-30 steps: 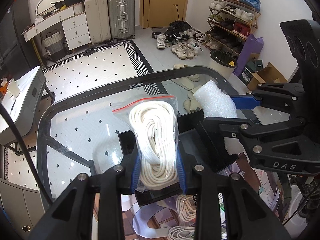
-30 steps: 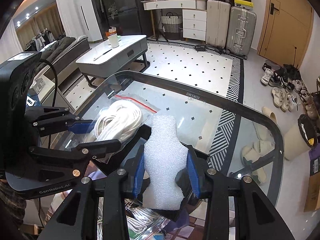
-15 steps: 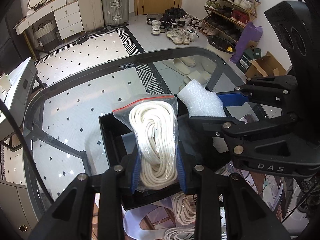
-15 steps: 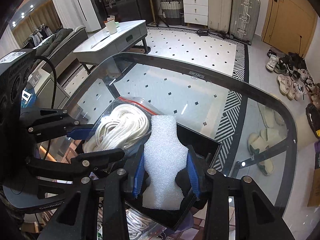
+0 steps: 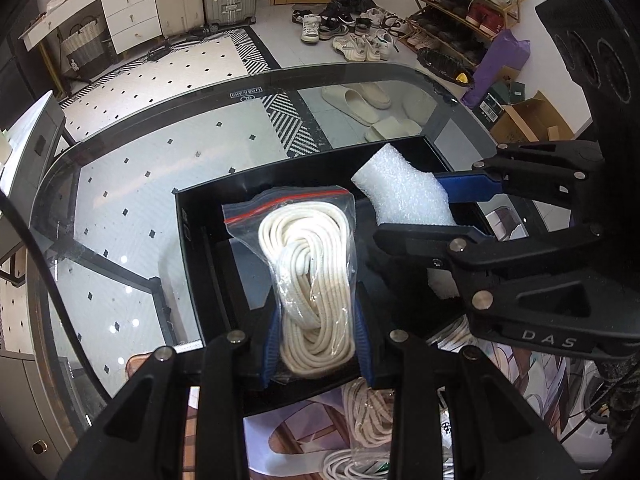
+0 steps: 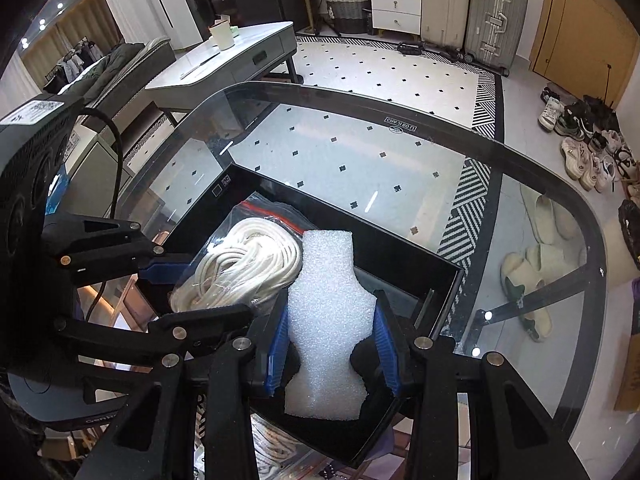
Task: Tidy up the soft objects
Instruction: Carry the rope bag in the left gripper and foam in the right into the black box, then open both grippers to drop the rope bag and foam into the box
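My left gripper (image 5: 316,344) is shut on a clear zip bag of white rope (image 5: 310,272) and holds it over an open black box (image 5: 192,240) on the glass table. My right gripper (image 6: 332,344) is shut on a white foam piece (image 6: 324,320), also over the black box (image 6: 400,252). The two grippers are side by side. The right gripper (image 5: 452,212) with the foam piece (image 5: 404,196) shows at the right of the left wrist view. The left gripper (image 6: 200,288) with the bag of rope (image 6: 240,268) shows at the left of the right wrist view.
The glass table's dark rim (image 5: 280,76) curves behind the box. More white rope (image 5: 368,408) lies near the box's front edge. Through the glass I see tiled floor and slippers (image 6: 540,248). Suitcases (image 6: 496,16), a shoe rack (image 5: 468,4) and a low white table (image 6: 224,68) stand around.
Both grippers have moved down and forward with their loads. The black box now shows fully beneath the rope bag and the foam, both now lower, above its inside.
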`<state>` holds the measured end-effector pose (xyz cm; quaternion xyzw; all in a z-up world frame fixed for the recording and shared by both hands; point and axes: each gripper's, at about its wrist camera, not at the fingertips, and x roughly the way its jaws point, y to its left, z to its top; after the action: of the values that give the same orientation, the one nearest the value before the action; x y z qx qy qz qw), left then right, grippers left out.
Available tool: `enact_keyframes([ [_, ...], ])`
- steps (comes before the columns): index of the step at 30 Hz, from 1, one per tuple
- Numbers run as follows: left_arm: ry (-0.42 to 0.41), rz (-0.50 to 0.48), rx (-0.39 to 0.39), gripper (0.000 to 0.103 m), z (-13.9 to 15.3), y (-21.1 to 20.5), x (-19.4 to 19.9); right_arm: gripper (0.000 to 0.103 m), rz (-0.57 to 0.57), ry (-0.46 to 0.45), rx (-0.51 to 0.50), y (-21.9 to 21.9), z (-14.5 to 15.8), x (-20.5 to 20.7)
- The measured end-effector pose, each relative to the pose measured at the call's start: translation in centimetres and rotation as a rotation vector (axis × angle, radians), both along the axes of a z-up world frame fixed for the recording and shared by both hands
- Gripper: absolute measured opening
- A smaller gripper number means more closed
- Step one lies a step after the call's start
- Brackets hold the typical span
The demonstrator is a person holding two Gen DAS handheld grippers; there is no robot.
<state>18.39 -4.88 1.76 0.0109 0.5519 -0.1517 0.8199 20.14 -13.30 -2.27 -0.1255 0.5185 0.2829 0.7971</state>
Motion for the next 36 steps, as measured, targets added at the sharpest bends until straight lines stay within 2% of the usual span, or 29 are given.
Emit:
enact_keyframes([
  [3,0.009,-0.001,0.002,0.032,0.0,-0.1,0.0,0.040,-0.005,0.001,0.002,-0.1,0.0,0.0],
  [5,0.015,-0.004,0.004,0.033,0.0,-0.2,0.0,0.044,-0.007,0.001,0.006,-0.2,0.2,-0.1],
  [7,0.019,-0.002,-0.003,0.037,0.1,-0.1,0.0,0.052,-0.004,0.002,0.006,-0.2,0.3,-0.1],
  [9,0.016,0.000,-0.004,0.050,0.3,-0.1,-0.2,0.052,-0.003,-0.003,0.005,-0.3,0.4,-0.2],
  [12,0.003,0.001,-0.011,0.056,0.9,0.0,-0.3,0.054,-0.008,-0.012,0.011,-0.6,0.8,-0.4],
  [14,-0.005,0.001,-0.013,0.060,1.3,0.1,-0.4,0.060,-0.017,-0.022,0.017,-0.8,1.2,-0.5],
  [16,-0.012,-0.001,-0.016,0.068,1.7,0.3,-0.7,0.070,-0.024,-0.036,0.022,-1.2,1.7,-0.7],
  [18,-0.015,-0.007,-0.037,0.078,2.1,0.5,-1.0,0.074,-0.020,-0.050,0.019,-1.4,2.3,-1.0],
  [21,-0.032,-0.007,-0.035,0.084,2.6,0.9,-1.3,0.085,-0.026,-0.071,0.023,-1.9,3.1,-1.5],
  [25,-0.044,-0.013,-0.010,0.084,3.2,1.0,-2.0,0.100,-0.025,-0.080,0.039,-2.8,4.1,-2.0],
  [28,-0.045,-0.018,0.003,0.085,3.4,1.2,-2.7,0.101,-0.007,-0.074,0.053,-3.3,4.6,-2.8],
  [29,-0.046,-0.020,0.005,0.088,3.5,1.3,-3.0,0.101,-0.001,-0.074,0.056,-3.4,4.8,-3.1],
  [31,-0.048,-0.021,0.000,0.101,3.6,1.5,-3.5,0.101,0.008,-0.079,0.054,-3.6,5.1,-3.8],
  [32,-0.053,-0.022,-0.005,0.103,3.7,1.7,-3.9,0.101,0.013,-0.080,0.053,-3.7,5.2,-4.1],
  [36,-0.059,-0.029,0.005,0.103,3.8,2.0,-5.1,0.101,0.043,-0.088,0.041,-4.0,5.5,-5.8],
])
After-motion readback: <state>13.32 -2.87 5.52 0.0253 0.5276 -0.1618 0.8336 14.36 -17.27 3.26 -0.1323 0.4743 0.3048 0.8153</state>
